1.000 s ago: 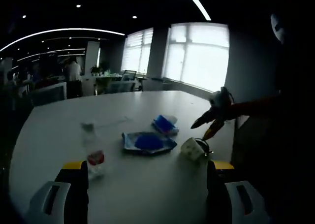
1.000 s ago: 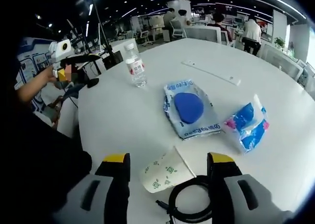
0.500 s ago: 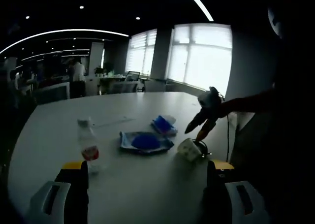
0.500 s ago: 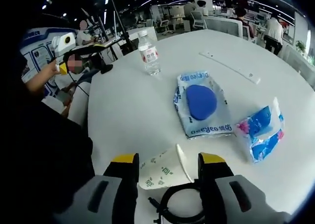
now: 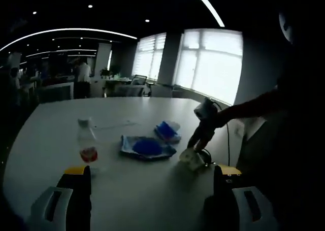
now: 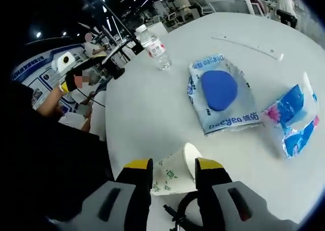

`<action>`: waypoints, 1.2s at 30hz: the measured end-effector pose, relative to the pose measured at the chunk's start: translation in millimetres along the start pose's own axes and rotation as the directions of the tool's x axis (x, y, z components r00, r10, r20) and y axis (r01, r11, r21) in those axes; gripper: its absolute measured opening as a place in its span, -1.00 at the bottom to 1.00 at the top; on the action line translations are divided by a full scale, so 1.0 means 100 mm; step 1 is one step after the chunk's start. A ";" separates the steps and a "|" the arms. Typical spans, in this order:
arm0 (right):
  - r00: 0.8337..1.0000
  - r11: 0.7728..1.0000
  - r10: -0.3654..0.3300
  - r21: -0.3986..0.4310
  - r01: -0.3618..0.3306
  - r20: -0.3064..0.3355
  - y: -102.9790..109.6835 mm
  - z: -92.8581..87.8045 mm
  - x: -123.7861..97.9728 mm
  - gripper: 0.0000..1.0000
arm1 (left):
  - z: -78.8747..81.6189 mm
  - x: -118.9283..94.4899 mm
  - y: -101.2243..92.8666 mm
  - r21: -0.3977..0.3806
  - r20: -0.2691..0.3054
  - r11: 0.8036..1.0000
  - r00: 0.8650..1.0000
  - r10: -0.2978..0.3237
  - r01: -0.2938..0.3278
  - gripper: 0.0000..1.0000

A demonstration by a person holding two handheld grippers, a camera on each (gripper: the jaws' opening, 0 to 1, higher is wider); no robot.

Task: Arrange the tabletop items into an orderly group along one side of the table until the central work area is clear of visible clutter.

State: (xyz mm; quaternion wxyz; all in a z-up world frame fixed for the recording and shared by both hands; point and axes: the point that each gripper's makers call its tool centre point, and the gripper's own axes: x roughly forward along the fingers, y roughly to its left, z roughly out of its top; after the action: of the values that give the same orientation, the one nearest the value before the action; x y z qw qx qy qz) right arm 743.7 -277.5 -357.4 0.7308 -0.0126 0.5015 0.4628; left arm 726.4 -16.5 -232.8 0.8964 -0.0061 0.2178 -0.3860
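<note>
round white table (image 6: 152, 104) strewn with a blue-printed pouch (image 6: 221, 96), a blue wrapper (image 6: 294, 122), a water bottle (image 6: 155, 48), a black cable (image 6: 185, 218). closing in on the tipped paper cup (image 6: 175, 170) near the edge — right gripper (image 6: 172, 172) low, jaws narrowed around it, contact unclear. next: pinch gently (thin wall), carry aside. left gripper (image 5: 150, 177) back, level, jaws wide apart, empty.

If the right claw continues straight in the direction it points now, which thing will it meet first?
Most likely the paper cup: it lies on its side between the two jaws of the right claw, close ahead. Beyond it is bare table, though the fisheye view makes depth uncertain.
</note>
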 end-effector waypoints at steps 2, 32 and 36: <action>1.000 0.999 0.015 0.031 -0.015 -0.009 0.00 -0.02 0.02 -0.62 | 0.01 0.00 -0.01 -0.018 0.003 1.000 1.000 0.004 -0.004 0.99; 0.998 0.912 0.012 -0.409 0.014 0.061 0.75 0.76 -0.32 -1.00 | 0.02 -0.07 0.01 -0.025 0.008 1.000 1.000 0.005 -0.005 0.96; 0.997 0.853 -0.031 -0.518 0.064 0.073 0.79 0.91 -0.28 -1.00 | 0.01 -0.10 0.04 -0.015 0.000 1.000 1.000 0.008 -0.008 0.96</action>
State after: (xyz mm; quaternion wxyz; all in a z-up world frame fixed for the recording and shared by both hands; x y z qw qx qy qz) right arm 753.3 -207.0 -255.7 0.7267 -0.2076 0.3345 0.5630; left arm 724.1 -7.0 -228.5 0.8980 -0.0118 0.2204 -0.3807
